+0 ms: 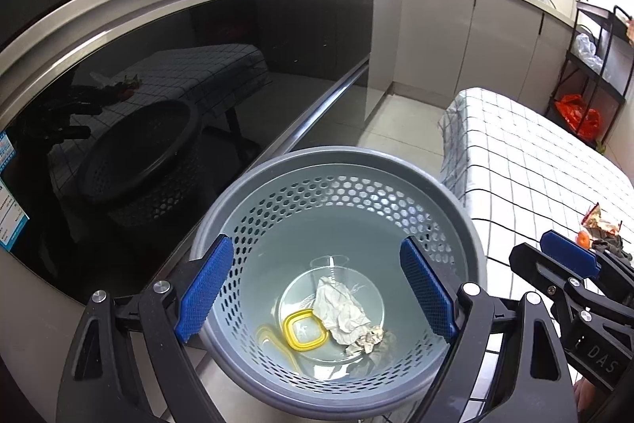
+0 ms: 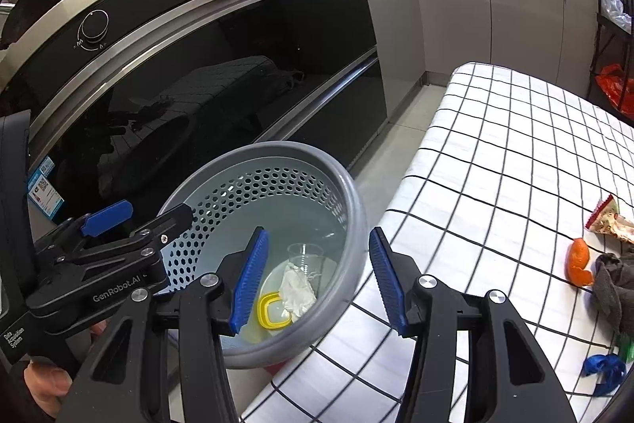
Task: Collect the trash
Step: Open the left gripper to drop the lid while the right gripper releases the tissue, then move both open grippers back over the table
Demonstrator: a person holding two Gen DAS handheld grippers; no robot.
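A grey perforated wastebasket (image 1: 337, 264) is seen standing just beside the edge of a counter (image 2: 515, 153) draped in a white cloth with a black grid, in front of a black glass oven front (image 1: 178, 86). Inside the wastebasket, at its bottom, a crumpled white tissue (image 1: 340, 312), a yellow rectangular plastic ring (image 1: 303, 332), a clear plastic cup (image 2: 305, 256) and a smaller wad of crumpled paper (image 1: 370, 337) are gathered close together, the tissue lying partly over the cup. The left claw (image 1: 317, 292) is held above the wastebasket's mouth with its blue-padded jaws spread wide and nothing between them. The right claw (image 2: 317, 284) is likewise held open and empty, poised over the wastebasket's rim on the side nearest the counter. Farther along the counter from the wastebasket, more litter is left lying: an orange peel (image 2: 578, 260), a torn snack wrapper (image 2: 608, 221), a dark grey cloth (image 2: 612, 288) touching the peel, and a blue scrap (image 2: 604, 369) near the counter's edge. A green scrap beside it is mostly cut off by the picture's border.
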